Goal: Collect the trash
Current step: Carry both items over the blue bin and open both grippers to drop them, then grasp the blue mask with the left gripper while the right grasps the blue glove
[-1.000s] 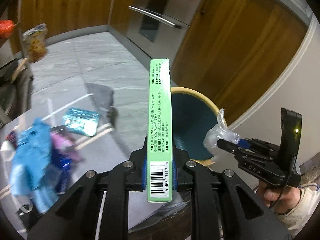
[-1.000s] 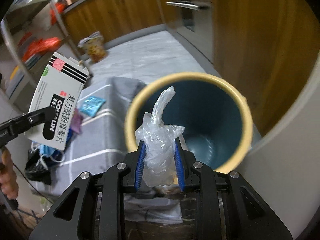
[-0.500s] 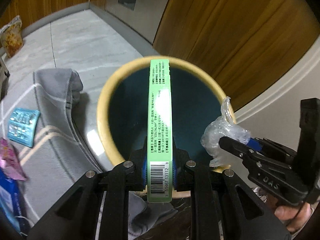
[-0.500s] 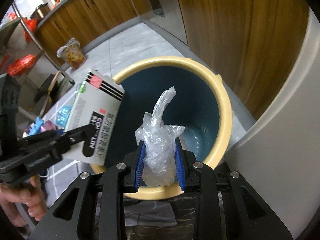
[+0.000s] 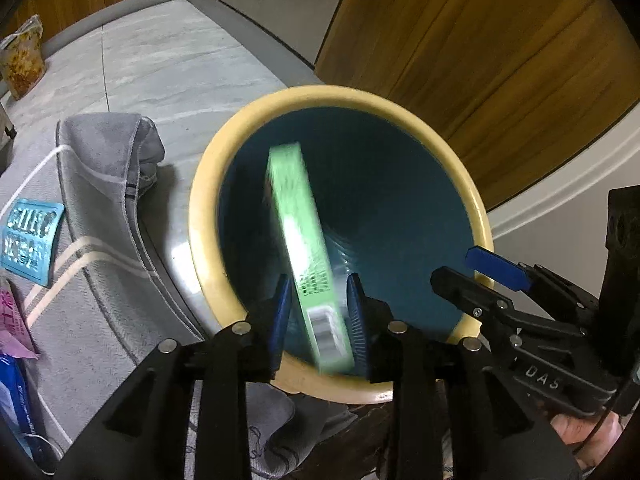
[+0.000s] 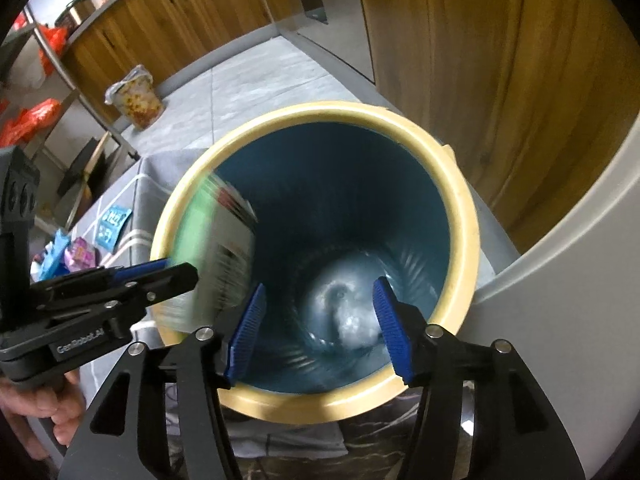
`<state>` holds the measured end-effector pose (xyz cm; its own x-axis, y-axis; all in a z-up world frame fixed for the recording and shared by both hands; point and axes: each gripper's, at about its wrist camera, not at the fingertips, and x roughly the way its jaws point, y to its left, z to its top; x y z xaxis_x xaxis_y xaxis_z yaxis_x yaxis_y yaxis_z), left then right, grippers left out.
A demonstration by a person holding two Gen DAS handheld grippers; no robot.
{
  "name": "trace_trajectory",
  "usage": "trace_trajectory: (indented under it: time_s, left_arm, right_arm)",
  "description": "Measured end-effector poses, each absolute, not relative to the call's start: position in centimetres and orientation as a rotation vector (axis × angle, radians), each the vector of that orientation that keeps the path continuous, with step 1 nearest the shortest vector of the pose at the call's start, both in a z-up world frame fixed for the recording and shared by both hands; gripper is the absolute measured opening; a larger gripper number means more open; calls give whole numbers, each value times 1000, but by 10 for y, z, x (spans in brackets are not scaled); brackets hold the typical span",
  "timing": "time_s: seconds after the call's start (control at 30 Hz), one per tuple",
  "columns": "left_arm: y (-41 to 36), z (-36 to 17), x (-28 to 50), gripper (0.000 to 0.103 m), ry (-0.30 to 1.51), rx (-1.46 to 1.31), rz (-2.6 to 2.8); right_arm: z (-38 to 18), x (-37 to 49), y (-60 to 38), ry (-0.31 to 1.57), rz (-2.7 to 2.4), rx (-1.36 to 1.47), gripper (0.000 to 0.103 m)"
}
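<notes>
A bin with a yellow rim [image 5: 208,200] and teal inside stands on the floor under both grippers. My left gripper [image 5: 318,280] hangs over its near edge and its jaws are opening. Between them the green medicine box [image 5: 300,220] is blurred and tilted, slipping down, and the pads no longer press it. The right wrist view shows that box [image 6: 228,248] beside the left gripper [image 6: 176,268], inside the bin's rim [image 6: 460,216]. My right gripper [image 6: 320,286] is opening wide with nothing between its pads. The crumpled clear plastic bag [image 6: 352,320] lies at the bin's bottom.
A grey striped mat [image 5: 104,184] lies left of the bin, with a blue blister pack [image 5: 28,236] and more wrappers [image 6: 68,256] on it. Wooden cabinets stand behind the bin, and a white rounded wall [image 6: 580,280] is at the right. A snack bag [image 5: 22,60] stands on the far floor.
Both grippers came down over the bin, then opened. The plastic bag dropped from the right jaws to the bin's bottom. The green box has come loose and tips downward.
</notes>
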<state>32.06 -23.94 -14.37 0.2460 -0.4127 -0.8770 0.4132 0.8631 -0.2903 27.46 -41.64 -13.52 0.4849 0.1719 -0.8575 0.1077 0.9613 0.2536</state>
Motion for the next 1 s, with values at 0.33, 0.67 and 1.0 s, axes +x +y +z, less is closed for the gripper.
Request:
trace_trajectory:
  time_s: [0.33, 0.67, 1.0]
  left_arm:
    - [-228, -111, 307, 43, 1141, 3, -575]
    - [-188, -76, 291, 75, 1072, 1, -549]
    - [-126, -39, 273, 85, 981, 21, -463]
  right_arm:
    - [-118, 266, -420, 1026, 43, 313, 58]
    - [-95, 259, -405, 989, 82, 291, 63]
    - [-63, 252, -370, 938, 167, 274, 66]
